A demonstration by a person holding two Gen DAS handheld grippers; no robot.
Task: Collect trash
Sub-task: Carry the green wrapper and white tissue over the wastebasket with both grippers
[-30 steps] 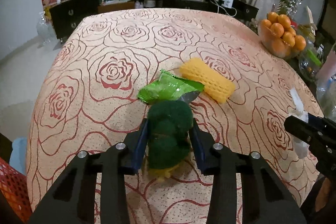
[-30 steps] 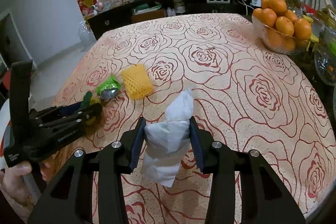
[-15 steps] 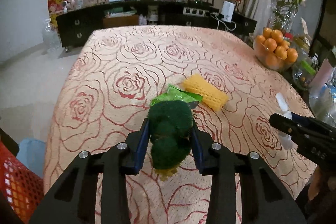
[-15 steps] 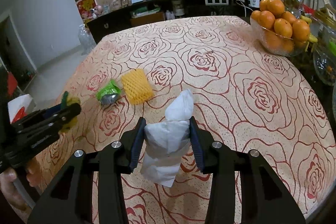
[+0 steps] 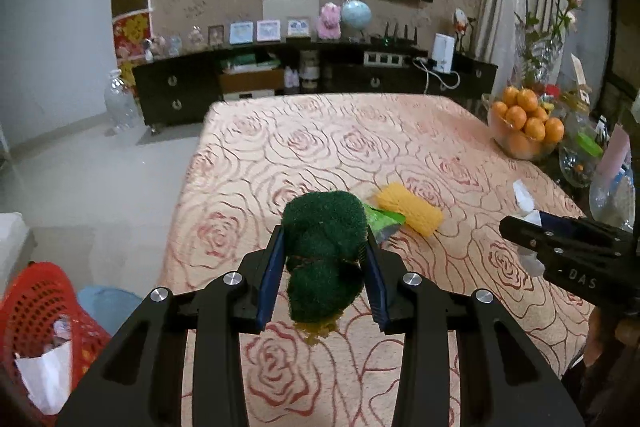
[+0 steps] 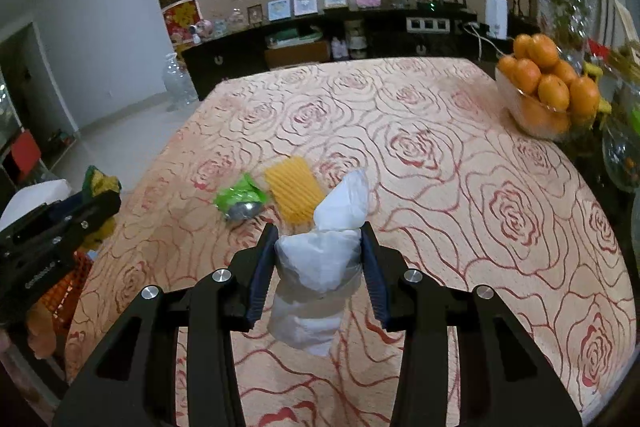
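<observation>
My left gripper (image 5: 325, 267) is shut on a dark green scouring sponge (image 5: 324, 247) with a yellow underside, held above the table's near left edge. My right gripper (image 6: 318, 263) is shut on a crumpled white plastic bag (image 6: 320, 267), held above the rose-patterned tablecloth (image 6: 440, 155). A green snack wrapper (image 6: 239, 195) and a yellow foam fruit net (image 6: 295, 188) lie on the cloth ahead; both also show in the left wrist view, wrapper (image 5: 382, 221) and net (image 5: 410, 209). A red mesh trash basket (image 5: 38, 323) with white paper in it stands on the floor at lower left.
A glass bowl of oranges (image 6: 548, 95) stands at the table's right edge, with glass vases beside it. A dark sideboard (image 5: 312, 79) lines the far wall. A blue object (image 5: 106, 305) lies on the floor by the basket.
Both grippers have risen and drawn back from the table with their loads. The left gripper has swung left, bringing the red basket into its view.
</observation>
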